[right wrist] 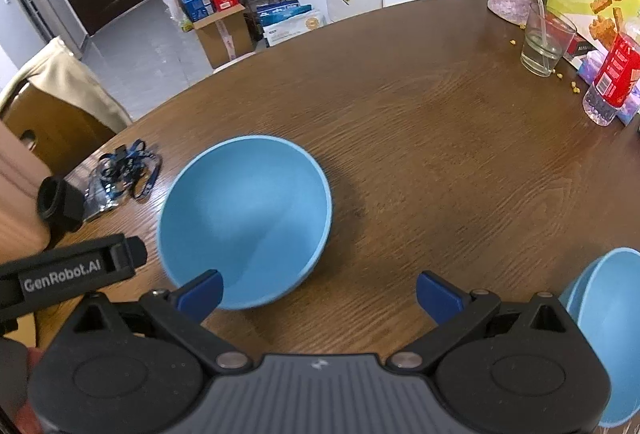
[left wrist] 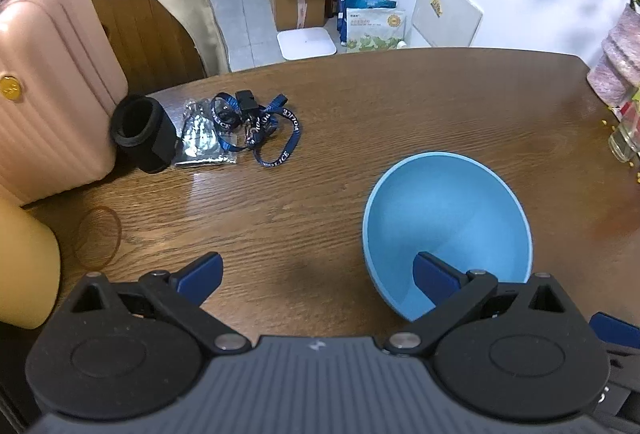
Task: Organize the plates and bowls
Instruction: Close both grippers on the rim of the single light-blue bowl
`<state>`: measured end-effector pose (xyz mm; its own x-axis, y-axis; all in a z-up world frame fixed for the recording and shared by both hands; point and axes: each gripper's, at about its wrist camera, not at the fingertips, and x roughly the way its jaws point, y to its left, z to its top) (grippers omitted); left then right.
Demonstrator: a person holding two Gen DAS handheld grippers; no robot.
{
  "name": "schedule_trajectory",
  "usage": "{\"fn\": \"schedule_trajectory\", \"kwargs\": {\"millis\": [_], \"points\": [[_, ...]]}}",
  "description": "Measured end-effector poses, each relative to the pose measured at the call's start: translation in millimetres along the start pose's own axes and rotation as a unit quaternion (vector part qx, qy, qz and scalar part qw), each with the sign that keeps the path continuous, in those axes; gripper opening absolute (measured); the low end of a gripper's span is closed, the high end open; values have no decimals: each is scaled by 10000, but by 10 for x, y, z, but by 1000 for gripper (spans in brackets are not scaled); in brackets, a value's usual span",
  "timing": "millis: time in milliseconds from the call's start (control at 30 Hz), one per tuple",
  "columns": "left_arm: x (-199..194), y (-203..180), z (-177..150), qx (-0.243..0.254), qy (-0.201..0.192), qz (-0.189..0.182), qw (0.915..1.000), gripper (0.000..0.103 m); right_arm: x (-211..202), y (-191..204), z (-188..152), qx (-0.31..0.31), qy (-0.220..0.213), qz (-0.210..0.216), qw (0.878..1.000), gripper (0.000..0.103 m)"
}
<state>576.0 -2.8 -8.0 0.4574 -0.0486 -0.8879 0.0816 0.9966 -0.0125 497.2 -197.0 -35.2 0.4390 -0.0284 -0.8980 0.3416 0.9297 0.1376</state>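
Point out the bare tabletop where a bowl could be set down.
Bare wood spreads from the round blue bowl to the clear drinking glass. Crowded spots: the far right edge beside the red packet, and the left by the blue lanyard and black cylinder.

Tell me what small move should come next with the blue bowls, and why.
Probably slide the open right gripper left to straddle the big blue bowl's near rim: both jaws are open and empty, and the second blue bowl waits at its right for stacking.
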Motion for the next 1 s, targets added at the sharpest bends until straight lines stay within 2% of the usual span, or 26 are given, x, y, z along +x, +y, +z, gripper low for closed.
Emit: {"fn": "schedule_trajectory", "kwargs": {"millis": [233, 300, 433, 533, 600, 667, 733, 800, 833, 867, 900, 933, 1000], "points": [[274, -107, 115, -9, 110, -12, 9999, 102, 275, -65, 132, 151, 33, -198, 9997, 102], [355, -144, 143, -8, 149, -5, 9999, 99, 347, -76, 151, 168, 49, -247, 9995, 100], [499, -222, 172, 2, 208, -11, 9998, 97, 486, -101, 183, 161, 77, -334, 9993, 94], [581, -290, 175, 57, 206, 14, 9998, 90, 564, -144, 205, 206, 85, -367, 9991, 87], [633, -318, 177, 73, 236, -3, 9997, 80, 602, -170, 212, 225, 83, -367, 9990, 84], [677, -341, 182, 66, 263, -21, 9996, 75, 632, -167, 213, 232, 86, -367, 9990, 73], [706, -363, 188, 39, 269, -38, 9996, 72, 659, -176, 221, 234, 89, -359, 9990, 68], [720, -388, 195, 27, 273, -71, 9996, 56, 673, -185, 234, 224, 56, -354, 9991, 61], [726, -405, 198, 26, 281, -100, 9996, 52, 679, -184, 238, 217, 46, -339, 9992, 56], [736, -419, 200, 28, 292, -138, 9995, 44, 686, -188, 243, 222, 52, -312, 9993, 49], [745, -436, 202, 36, 302, -169, 9994, 35, 689, -189, 245, 234, 63, -253, 9994, 47], [752, -452, 201, 46, 302, -164, 9994, 34, 688, -185, 246, 233, 60, -203, 9995, 42], [755, -465, 200, 50, 258, -159, 9995, 19, 683, -168, 244, 196, 46, -154, 9997, 29]]}}
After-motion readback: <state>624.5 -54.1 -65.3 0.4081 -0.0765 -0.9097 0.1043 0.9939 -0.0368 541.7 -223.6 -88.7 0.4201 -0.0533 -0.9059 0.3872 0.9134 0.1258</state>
